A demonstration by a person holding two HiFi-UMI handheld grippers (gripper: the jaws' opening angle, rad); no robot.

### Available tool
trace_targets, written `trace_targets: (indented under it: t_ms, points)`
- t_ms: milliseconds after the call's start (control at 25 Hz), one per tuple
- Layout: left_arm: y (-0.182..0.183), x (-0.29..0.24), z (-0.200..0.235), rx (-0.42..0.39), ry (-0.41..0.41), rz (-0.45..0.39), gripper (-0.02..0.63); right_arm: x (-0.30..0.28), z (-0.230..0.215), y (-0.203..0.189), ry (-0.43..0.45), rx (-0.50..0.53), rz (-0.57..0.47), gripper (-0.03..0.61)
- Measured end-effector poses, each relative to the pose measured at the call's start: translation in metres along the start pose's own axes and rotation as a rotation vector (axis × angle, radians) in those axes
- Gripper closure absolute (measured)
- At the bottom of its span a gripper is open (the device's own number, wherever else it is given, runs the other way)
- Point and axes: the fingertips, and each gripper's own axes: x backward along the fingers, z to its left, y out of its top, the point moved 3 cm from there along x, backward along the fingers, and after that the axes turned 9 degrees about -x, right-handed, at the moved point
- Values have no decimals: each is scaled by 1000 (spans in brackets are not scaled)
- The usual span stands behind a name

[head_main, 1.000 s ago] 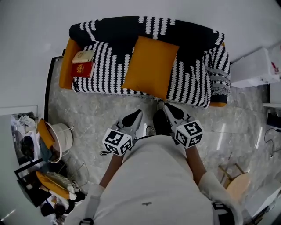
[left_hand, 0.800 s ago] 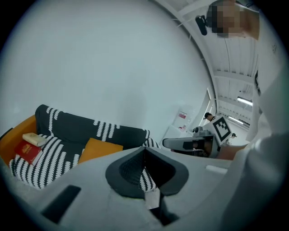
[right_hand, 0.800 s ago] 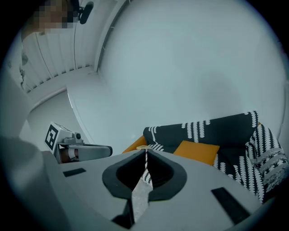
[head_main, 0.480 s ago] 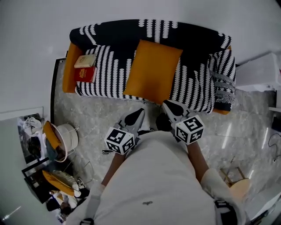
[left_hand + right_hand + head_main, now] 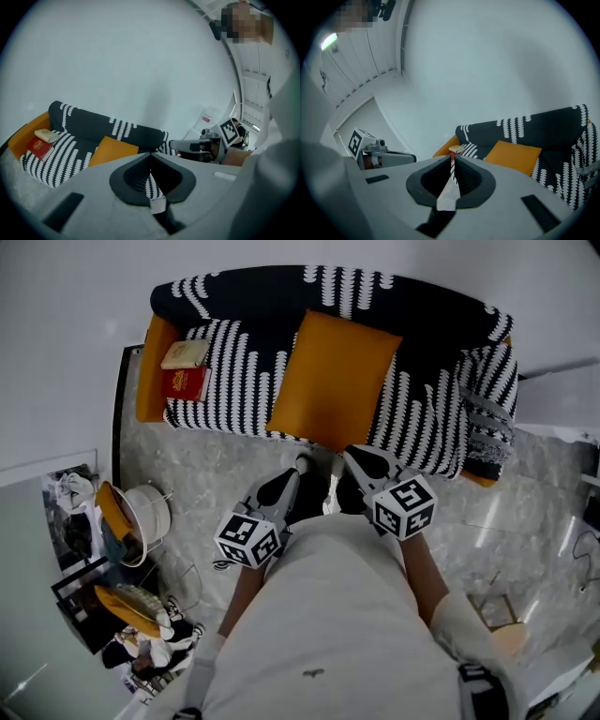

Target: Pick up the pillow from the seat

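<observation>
An orange square pillow (image 5: pixel 333 378) leans on the seat and backrest of a sofa (image 5: pixel 431 418) draped in a black-and-white patterned cover. The pillow (image 5: pixel 111 149) shows in the left gripper view and the pillow (image 5: pixel 513 156) in the right gripper view, both some way off. My left gripper (image 5: pixel 292 476) and right gripper (image 5: pixel 351 457) hover over the floor just in front of the sofa's front edge, below the pillow. Both are shut with nothing between their jaws. Neither touches the pillow.
A tan book (image 5: pixel 185 354) and a red book (image 5: pixel 184 384) lie on the sofa's left end. A white basket (image 5: pixel 147 514) and clutter (image 5: pixel 122 610) stand on the marble floor at the left. White boxes (image 5: pixel 559 395) sit at the right, a wooden stool (image 5: pixel 502 615) lower right.
The view has shifted closer to the sofa. Both grippers have edged forward toward its front edge, the right tip now nearly at the seat. Jaws stay shut.
</observation>
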Motion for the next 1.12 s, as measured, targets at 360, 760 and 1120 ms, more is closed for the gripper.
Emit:
trace_targets:
  t_ms: [360, 760, 1120]
  points:
    - [9, -10, 42, 8, -64, 7, 601, -29, -7, 4, -77, -15, 25, 571]
    - [48, -69, 128, -30, -224, 77, 601, -79, -15, 40, -226, -61, 4, 571]
    - [41, -97, 185, -24, -398, 219, 600, -121, -29, 29, -404, -199, 55, 571]
